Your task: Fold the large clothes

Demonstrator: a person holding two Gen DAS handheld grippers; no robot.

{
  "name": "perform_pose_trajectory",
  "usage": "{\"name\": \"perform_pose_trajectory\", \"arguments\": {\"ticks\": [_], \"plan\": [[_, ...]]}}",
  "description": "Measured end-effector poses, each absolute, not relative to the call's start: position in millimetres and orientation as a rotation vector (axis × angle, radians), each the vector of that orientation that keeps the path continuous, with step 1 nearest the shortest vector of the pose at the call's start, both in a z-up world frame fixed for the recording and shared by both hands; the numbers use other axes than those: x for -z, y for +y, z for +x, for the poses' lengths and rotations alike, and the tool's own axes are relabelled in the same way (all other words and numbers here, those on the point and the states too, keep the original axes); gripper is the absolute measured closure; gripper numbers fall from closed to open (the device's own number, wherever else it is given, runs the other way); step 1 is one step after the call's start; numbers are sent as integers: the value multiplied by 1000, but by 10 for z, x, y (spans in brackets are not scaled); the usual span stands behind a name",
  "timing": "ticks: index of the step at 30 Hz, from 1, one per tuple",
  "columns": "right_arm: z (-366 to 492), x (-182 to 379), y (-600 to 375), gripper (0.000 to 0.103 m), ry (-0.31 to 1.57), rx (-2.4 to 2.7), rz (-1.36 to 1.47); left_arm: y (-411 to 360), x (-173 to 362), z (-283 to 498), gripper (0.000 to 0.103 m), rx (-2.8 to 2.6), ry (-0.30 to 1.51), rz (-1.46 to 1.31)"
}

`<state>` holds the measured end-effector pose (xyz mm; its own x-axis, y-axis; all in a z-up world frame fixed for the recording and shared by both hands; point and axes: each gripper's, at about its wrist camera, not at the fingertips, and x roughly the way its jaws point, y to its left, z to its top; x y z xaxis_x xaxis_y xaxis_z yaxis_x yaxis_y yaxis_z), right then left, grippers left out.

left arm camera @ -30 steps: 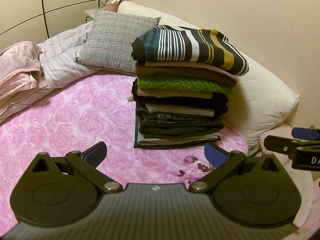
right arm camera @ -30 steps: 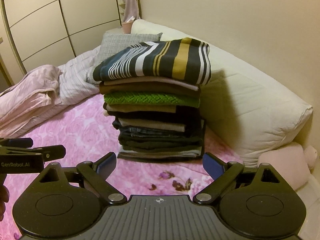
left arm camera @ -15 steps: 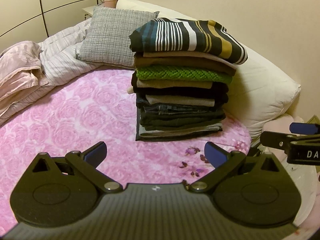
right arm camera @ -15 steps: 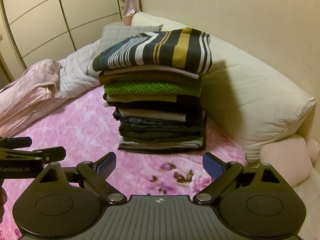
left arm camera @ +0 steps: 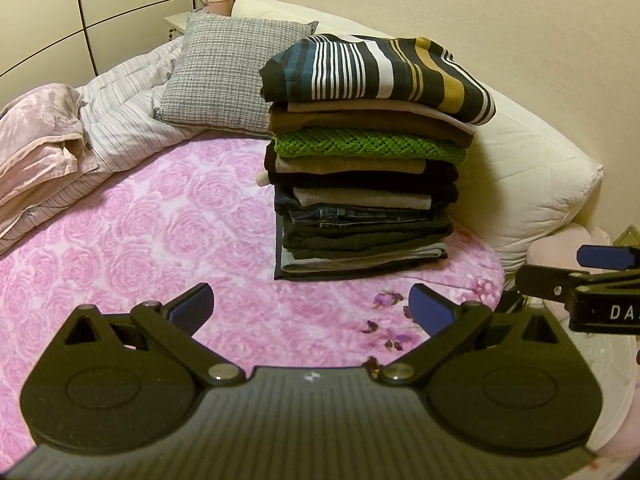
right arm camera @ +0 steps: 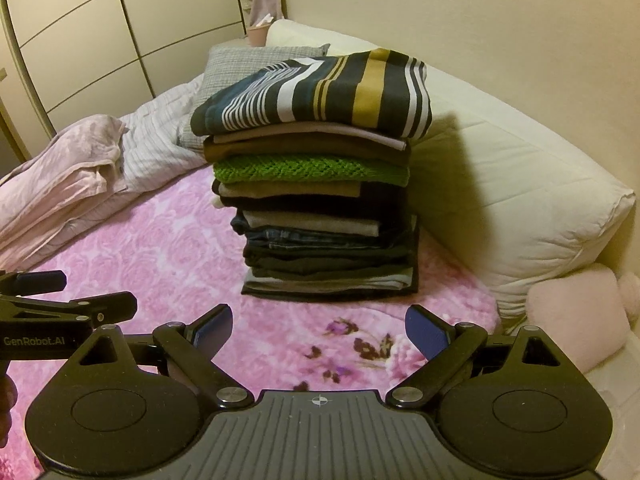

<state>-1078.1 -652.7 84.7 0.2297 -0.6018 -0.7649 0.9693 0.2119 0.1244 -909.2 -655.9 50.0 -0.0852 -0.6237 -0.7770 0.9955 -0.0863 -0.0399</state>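
A tall stack of folded clothes (left arm camera: 364, 184) (right arm camera: 324, 216) stands on the pink rose-patterned bed cover (left arm camera: 132, 240) (right arm camera: 160, 248). A striped garment (left arm camera: 376, 72) (right arm camera: 320, 92) in black, white, teal and mustard lies folded on top, above a green knit (left arm camera: 368, 146) (right arm camera: 312, 168). My left gripper (left arm camera: 311, 307) hovers open over the cover, in front of the stack, holding nothing. My right gripper (right arm camera: 319, 330) is open too, empty, a little short of the stack. Each gripper shows at the edge of the other's view.
A grey cushion (left arm camera: 232, 76) and a long white pillow (left arm camera: 536, 184) (right arm camera: 532, 200) lie behind the stack by the wall. A striped duvet (left arm camera: 132, 124) and a pink blanket (left arm camera: 40, 140) (right arm camera: 60, 176) are bunched at left. A pink plush thing (right arm camera: 580, 316) lies at right. Wardrobe doors (right arm camera: 100, 28) stand behind.
Both grippers have drawn back a little from the stack and tilted, so the stack sits slightly higher and further off in view. Both stay open and empty.
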Motion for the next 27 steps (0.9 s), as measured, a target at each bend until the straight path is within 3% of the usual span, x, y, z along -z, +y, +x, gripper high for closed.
{"name": "perform_pose_trajectory", "arguments": {"ticks": [27], "plan": [[-10775,-849,-6502,12,651,1214,696,-6531,-501,-9076,1,1578,703,702]]}}
